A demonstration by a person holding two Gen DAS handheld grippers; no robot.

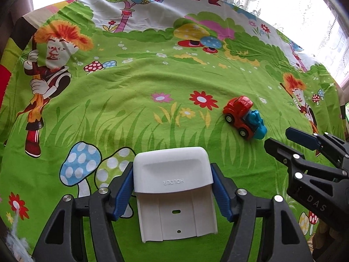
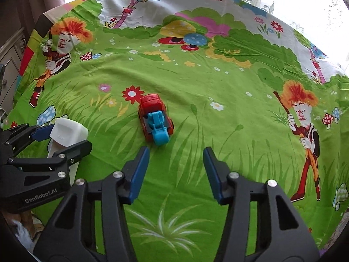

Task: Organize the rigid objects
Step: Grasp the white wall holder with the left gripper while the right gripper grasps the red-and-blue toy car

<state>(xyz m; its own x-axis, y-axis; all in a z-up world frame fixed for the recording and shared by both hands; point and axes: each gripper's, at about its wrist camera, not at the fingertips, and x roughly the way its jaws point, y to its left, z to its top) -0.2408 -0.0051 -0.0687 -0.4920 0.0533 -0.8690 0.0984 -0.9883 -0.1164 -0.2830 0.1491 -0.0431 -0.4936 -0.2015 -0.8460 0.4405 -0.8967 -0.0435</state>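
Observation:
A white plastic holder [image 1: 174, 207] sits between the blue pads of my left gripper [image 1: 172, 168], which is shut on its sides. In the right wrist view that holder [image 2: 65, 131] and the left gripper [image 2: 69, 136] are at the left edge. A toy truck [image 1: 244, 118] with a red cab and a blue rear stands on the cloth to the right of the holder. My right gripper [image 2: 176, 150] is open just short of the truck [image 2: 156, 120], slightly to its right, with nothing between its fingers. It enters the left wrist view from the right [image 1: 278, 137].
A cartoon-printed green cloth [image 2: 218, 120] with wrinkles covers the whole surface. Lace curtains and bright windows [image 1: 294, 4] run along the far edge. A grey cabinet [image 2: 11, 65] stands beyond the cloth's left edge.

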